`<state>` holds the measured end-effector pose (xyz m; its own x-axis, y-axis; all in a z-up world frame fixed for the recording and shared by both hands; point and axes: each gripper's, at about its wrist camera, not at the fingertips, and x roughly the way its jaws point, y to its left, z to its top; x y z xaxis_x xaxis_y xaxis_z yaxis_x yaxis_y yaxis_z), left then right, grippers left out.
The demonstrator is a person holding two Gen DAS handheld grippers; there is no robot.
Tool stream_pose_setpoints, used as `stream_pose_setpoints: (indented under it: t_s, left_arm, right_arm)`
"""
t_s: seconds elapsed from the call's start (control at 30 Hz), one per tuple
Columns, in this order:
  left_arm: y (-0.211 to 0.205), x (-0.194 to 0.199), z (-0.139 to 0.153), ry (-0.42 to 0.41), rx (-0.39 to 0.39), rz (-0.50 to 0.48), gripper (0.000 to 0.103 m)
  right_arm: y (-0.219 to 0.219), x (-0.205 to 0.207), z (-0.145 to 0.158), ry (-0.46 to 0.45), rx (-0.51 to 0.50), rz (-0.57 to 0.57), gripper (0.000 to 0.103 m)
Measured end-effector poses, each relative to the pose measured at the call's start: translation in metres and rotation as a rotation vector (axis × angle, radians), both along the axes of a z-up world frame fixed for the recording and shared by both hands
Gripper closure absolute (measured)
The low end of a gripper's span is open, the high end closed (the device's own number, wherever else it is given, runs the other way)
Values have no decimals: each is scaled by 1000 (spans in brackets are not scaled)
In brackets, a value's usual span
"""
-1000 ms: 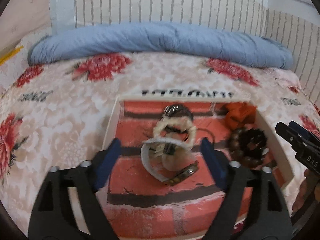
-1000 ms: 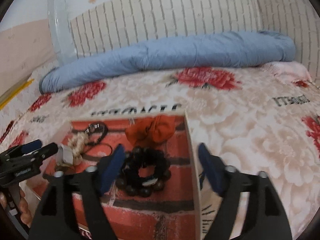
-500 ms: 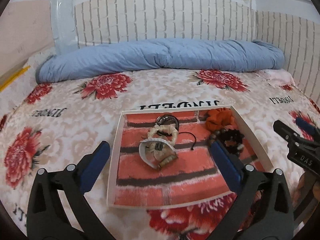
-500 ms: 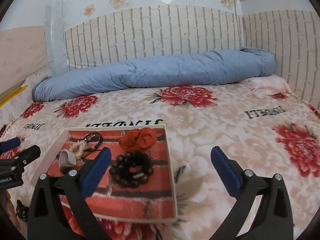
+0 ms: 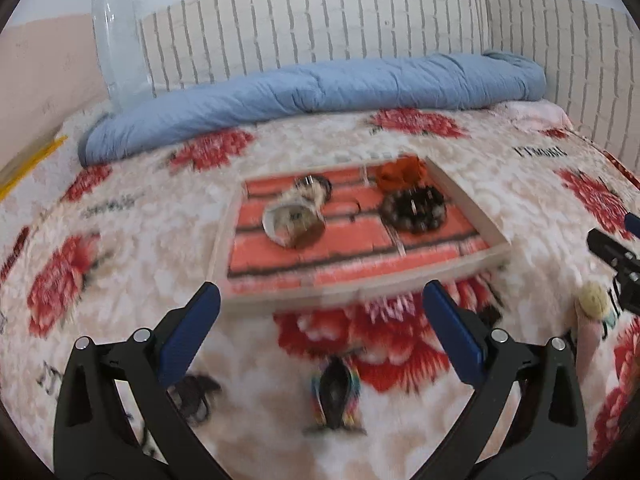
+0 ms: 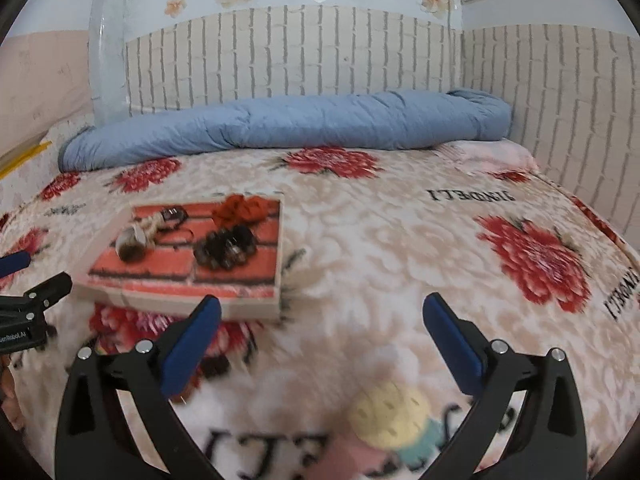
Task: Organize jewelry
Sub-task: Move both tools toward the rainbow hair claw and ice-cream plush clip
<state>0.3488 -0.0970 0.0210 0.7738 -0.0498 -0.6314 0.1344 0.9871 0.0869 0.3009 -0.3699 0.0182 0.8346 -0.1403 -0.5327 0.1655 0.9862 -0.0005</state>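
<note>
A shallow tray (image 5: pixel 468 196) with a red brick-print floor lies on the flowered bedspread. In it lie a white bangle (image 5: pixel 294 220), a dark bead bracelet (image 5: pixel 414 208), an orange scrunchie (image 5: pixel 400 174) and a dark ring-shaped piece (image 5: pixel 316 182). My left gripper (image 5: pixel 322 292) is open just short of the tray's front rim, with nothing between its blue pads. My right gripper (image 6: pixel 322 303) is open and empty to the right of the tray (image 6: pixel 280 248), which holds the bead bracelet (image 6: pixel 226 248) and scrunchie (image 6: pixel 240 208). A pastel yellow, teal and pink piece (image 6: pixel 392 412) lies blurred below it.
A black piece with rainbow edges (image 5: pixel 336 388) and a dark blurred piece (image 5: pixel 196 396) lie loose on the bedspread near my left gripper. A rolled blue quilt (image 6: pixel 280 128) runs along the back, against a brick-pattern wall. The bed's right edge meets the wall.
Both grippers have pulled back from the tray and their jaws have widened. The bangle and the bead bracelet, earlier between the fingers, now lie in the tray farther away.
</note>
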Motion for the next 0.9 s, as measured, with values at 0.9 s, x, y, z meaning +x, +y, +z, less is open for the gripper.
stream_pose_setpoints:
  t_s: [0.9]
  left_arm:
    - [10, 2, -79, 175, 19, 84, 5]
  right_arm:
    - [-16, -14, -66, 174, -54, -70, 4]
